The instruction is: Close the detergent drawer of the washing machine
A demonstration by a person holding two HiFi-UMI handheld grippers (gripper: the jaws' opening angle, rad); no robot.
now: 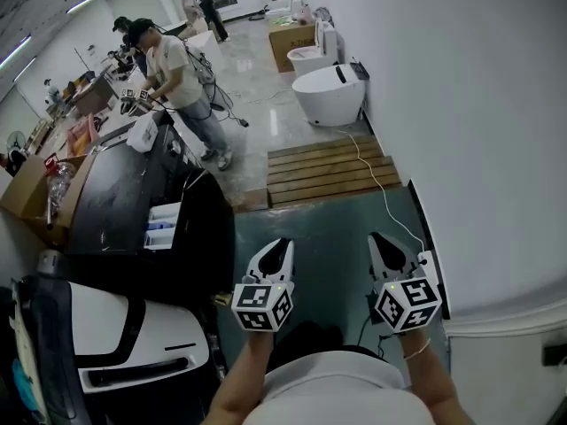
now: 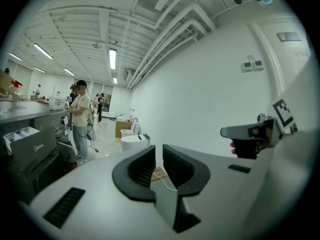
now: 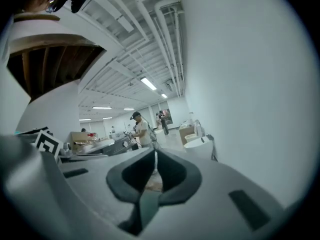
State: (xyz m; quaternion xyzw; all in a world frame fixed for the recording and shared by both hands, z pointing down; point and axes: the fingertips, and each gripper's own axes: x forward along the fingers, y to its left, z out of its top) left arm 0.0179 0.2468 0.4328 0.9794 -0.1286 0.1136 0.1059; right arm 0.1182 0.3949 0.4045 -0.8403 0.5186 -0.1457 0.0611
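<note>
As things stand: both grippers hang over the floor (image 1: 337,224), well apart from the machine; I judge the task not yet begun.
Detergent drawer (image 1: 165,223): pulled out from the front of the black washing machine (image 1: 124,204), at the left of the head view. Its white and blue compartments lie exposed.
Left gripper (image 1: 282,248): jaws stand a narrow slot apart, nothing between them. It is the nearer of the two to the drawer, so probably the one to push.
Right gripper (image 1: 383,242): jaws clenched together, empty. It sits on the wall side, away from the machine, and looks idle.
Reason for posture: closing a drawer needs a push, not a grasp, so narrow or closed jaws would serve as a blunt face.
Next move, as judged: swing the left gripper across to the drawer front and press it squarely inward.
Risk: an off-centre push may skew the drawer in its slot.
Surroundings: a wooden pallet (image 1: 332,171), a white cable (image 1: 379,182) and a person (image 1: 182,78) at a worktop lie farther off, clear of the path.
</note>
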